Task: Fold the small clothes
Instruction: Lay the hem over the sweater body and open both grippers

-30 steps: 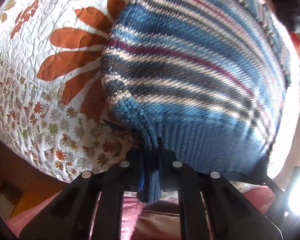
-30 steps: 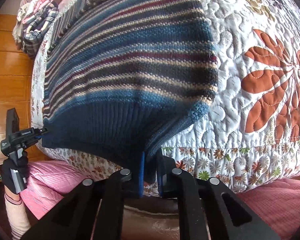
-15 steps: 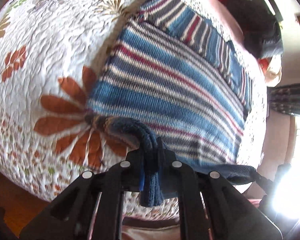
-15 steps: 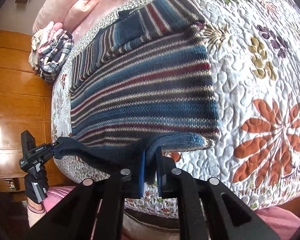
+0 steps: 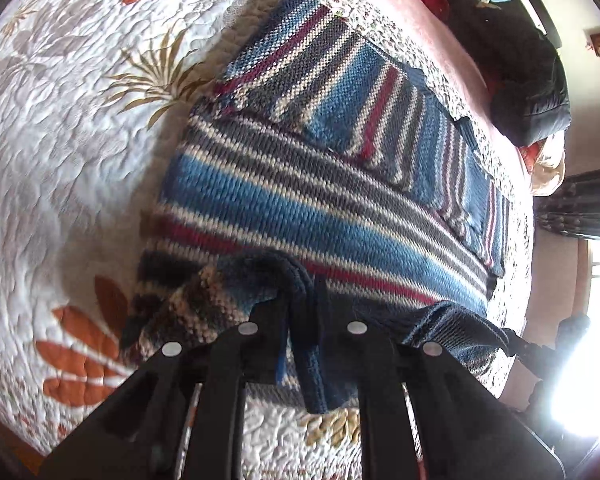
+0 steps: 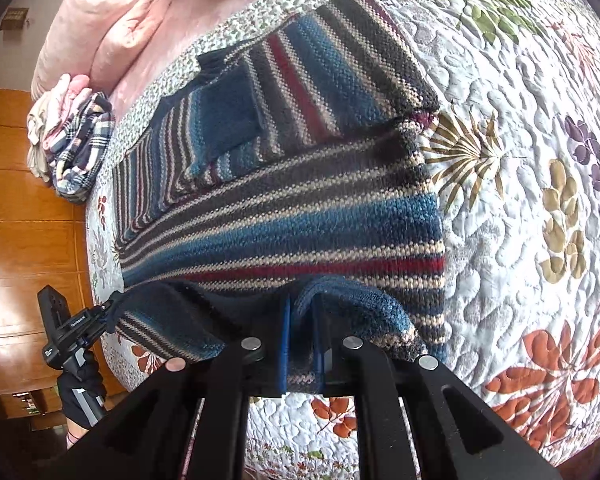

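Now the striped sweater (image 5: 308,200) hem farther over its body, both fingers (image 5: 268,320) (image 6: 284,332) still clenched on it

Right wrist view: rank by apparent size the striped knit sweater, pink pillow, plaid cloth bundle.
1. Blue, grey and red striped knit sweater, largest by far.
2. Pink pillow.
3. Plaid cloth bundle, smallest.
Pillow and bundle lie farther off, so their true sizes are unsure.

The left gripper (image 5: 302,312) pinches the dark blue hem of the striped sweater (image 5: 300,200), lifted above the body lying flat on the floral quilt (image 5: 60,160).
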Demonstrator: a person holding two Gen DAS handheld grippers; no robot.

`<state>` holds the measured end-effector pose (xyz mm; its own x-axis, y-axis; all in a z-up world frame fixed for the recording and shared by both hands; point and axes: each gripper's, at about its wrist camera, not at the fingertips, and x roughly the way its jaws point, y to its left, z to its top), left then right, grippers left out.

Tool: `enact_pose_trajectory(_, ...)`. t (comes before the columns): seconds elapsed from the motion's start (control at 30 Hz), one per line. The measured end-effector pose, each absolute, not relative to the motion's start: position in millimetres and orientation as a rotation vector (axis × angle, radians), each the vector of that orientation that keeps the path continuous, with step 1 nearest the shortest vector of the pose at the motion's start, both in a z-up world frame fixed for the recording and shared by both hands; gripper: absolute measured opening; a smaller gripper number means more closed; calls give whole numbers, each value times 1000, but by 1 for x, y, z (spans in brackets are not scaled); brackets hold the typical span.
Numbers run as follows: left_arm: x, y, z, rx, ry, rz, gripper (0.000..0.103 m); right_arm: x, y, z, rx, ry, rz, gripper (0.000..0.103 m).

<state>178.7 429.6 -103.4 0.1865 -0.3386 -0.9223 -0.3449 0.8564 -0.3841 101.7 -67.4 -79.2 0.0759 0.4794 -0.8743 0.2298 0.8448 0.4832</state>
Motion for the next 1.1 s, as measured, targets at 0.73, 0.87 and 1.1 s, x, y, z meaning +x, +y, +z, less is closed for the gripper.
enact_pose_trajectory(0.73,206,464,-65,-608,1223,-70,53,141,-79,-75,465,1413,346,48)
enact_pose_trajectory(0.87,216,433,-76,-380,1270,-73,54,145,-51,-76,271,1412,412,56)
enact_pose_trajectory(1.1,217,397,-101,-35,1321,-140,55,143,-36,-95,170,1439,489,65)
